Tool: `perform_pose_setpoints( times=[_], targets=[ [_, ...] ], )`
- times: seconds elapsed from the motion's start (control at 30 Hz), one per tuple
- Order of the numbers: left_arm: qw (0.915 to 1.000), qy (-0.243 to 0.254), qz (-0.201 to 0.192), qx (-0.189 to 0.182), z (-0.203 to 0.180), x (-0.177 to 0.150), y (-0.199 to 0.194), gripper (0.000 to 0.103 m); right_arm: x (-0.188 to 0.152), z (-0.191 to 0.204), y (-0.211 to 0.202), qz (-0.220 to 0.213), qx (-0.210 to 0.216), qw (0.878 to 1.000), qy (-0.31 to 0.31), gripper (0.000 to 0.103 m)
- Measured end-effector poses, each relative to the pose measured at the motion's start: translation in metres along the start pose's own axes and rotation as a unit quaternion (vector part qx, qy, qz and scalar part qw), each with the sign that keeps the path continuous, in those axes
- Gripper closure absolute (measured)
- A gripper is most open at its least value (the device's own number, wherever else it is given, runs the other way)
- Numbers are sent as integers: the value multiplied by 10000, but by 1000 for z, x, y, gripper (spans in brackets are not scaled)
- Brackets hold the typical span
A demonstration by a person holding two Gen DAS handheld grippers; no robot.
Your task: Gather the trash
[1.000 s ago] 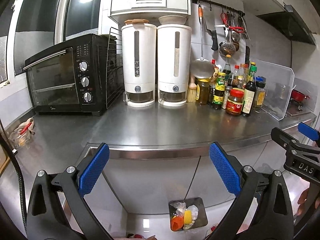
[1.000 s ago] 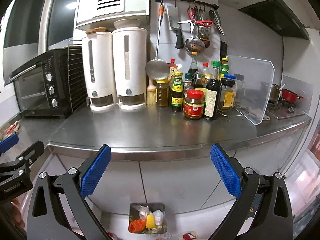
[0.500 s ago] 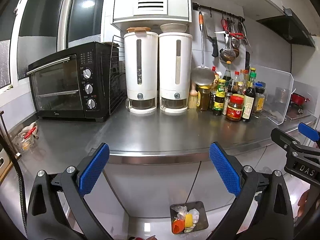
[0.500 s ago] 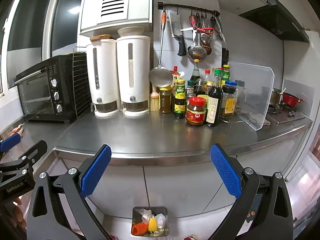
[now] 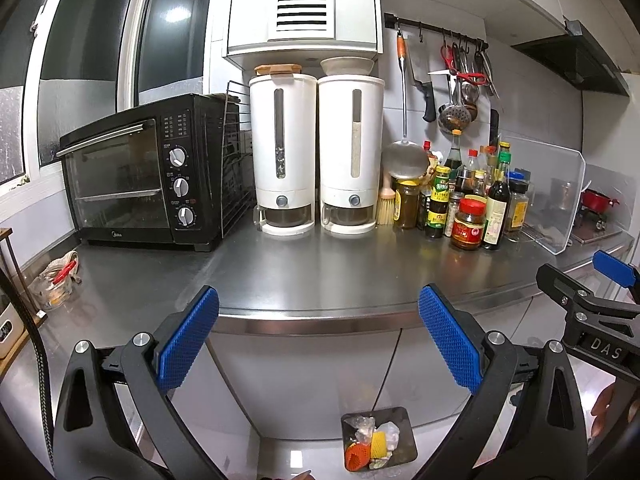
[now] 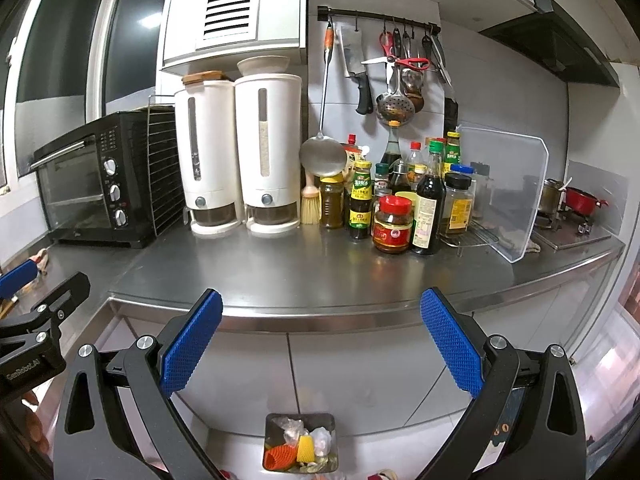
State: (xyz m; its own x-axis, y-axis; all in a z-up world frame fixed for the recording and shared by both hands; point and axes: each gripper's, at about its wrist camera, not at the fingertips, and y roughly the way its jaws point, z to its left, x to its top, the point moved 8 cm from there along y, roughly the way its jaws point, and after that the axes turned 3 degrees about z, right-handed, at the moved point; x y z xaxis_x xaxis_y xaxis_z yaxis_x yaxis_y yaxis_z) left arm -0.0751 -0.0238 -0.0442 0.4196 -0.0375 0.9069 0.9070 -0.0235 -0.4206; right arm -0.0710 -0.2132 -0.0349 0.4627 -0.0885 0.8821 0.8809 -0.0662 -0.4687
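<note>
Both grippers, left (image 5: 318,342) and right (image 6: 320,344), hang released with nothing between their blue pads, side by side in front of the counter (image 5: 320,276). Below the counter's edge, on the floor, the bin (image 6: 299,449) holds orange, yellow and clear trash (image 6: 298,446)

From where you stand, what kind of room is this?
Most likely a home kitchen: a black toaster oven on a steel counter, sauce bottles beside it, and utensils hanging from a wall rail. A small trash bin sits on the floor.
</note>
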Motion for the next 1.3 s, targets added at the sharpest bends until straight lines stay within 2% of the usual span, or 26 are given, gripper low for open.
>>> perform_pose_setpoints(
  times=[1.3],
  targets=[
    [10000, -52, -15, 8, 5, 0, -4, 8, 0, -2, -6, -42, -41, 9999, 157, 3]
  ],
)
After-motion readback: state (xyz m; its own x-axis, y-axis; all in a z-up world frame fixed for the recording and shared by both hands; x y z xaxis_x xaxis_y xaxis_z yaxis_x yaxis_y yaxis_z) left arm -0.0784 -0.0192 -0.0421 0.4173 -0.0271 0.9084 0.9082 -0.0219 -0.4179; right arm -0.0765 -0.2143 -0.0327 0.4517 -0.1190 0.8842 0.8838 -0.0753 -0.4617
